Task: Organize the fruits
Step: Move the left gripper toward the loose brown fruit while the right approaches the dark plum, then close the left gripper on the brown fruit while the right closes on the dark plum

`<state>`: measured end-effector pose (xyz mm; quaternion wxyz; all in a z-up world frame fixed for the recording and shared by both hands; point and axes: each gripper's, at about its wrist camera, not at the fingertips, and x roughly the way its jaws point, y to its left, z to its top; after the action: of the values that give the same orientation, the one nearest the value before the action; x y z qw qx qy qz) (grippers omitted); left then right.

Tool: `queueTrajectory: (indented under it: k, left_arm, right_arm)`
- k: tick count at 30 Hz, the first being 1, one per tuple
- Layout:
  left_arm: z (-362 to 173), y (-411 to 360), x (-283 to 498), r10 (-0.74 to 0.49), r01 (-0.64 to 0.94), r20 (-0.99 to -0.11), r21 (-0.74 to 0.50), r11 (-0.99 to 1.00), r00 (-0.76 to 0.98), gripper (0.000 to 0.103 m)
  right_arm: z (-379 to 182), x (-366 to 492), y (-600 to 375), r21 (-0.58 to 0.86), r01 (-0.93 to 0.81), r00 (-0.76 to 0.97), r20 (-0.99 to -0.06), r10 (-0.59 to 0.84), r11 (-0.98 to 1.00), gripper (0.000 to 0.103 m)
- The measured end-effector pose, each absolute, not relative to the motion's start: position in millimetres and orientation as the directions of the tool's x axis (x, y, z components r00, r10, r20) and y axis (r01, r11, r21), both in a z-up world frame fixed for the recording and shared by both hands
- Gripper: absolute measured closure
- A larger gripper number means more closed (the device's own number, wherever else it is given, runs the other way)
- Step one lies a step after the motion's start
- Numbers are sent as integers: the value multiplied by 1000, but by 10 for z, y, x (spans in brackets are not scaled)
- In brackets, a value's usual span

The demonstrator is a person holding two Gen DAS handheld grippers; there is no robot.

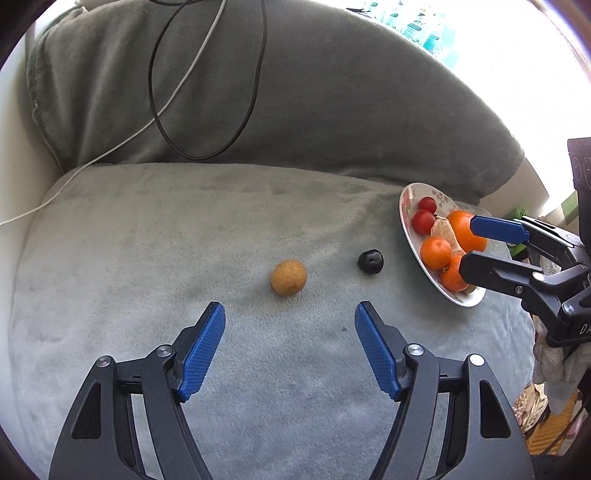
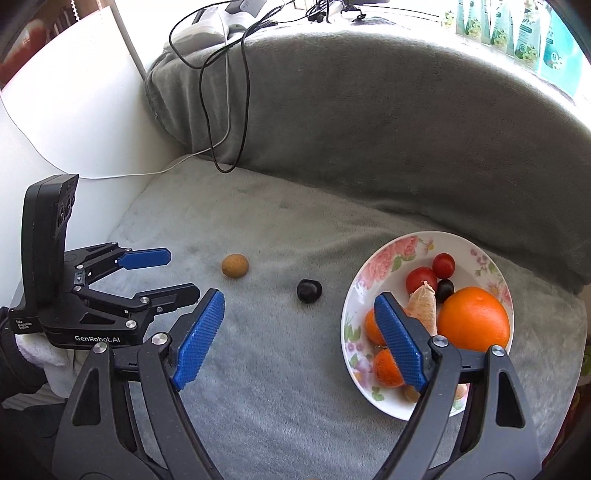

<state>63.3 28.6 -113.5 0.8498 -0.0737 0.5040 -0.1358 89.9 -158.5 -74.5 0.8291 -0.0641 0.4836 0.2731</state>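
Observation:
A tan round fruit and a dark plum lie on the grey cushion. A floral plate at the right holds a large orange, small tangerines, red tomatoes, a peeled segment and a dark fruit. My left gripper is open and empty, just short of the tan fruit. My right gripper is open and empty, its right finger over the plate.
A grey sofa backrest rises behind the cushion. A black cable and a white cable hang over it. A white wall stands at the left. Green packets line the far right.

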Motion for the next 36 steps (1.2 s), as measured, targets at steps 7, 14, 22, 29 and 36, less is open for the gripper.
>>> queueTrajectory:
  k: [7,14,22,29,36]
  left_arm:
    - [-1239,311,754,-327,153,-832,-289,945,448,36]
    - [-1342,312,878,-351,154,-831,-316,936,432,50]
    - [-1438,319,979,-360,152,-836,-327,933,414,57]
    - [-1503,311,1026,-367,146,-838,-337,930,404,60]
    - [-1558,282,1057,-375,147,-838,-345,927,397,62]
  right_arm:
    - [-935,1026,-1356,110,-582,322,-878,353,805,30]
    - [-1134,1172,-1212,96,-618,256,-914,316,780,50]
    - [-1261,1280,-1122,82,-651,218,-932,289,755,55]
    - [-1384,1318,-1004,68,-686,182,-948,261,725,60]
    - [-1468,1392,-962,27,-700,185,-958,219,713,61]
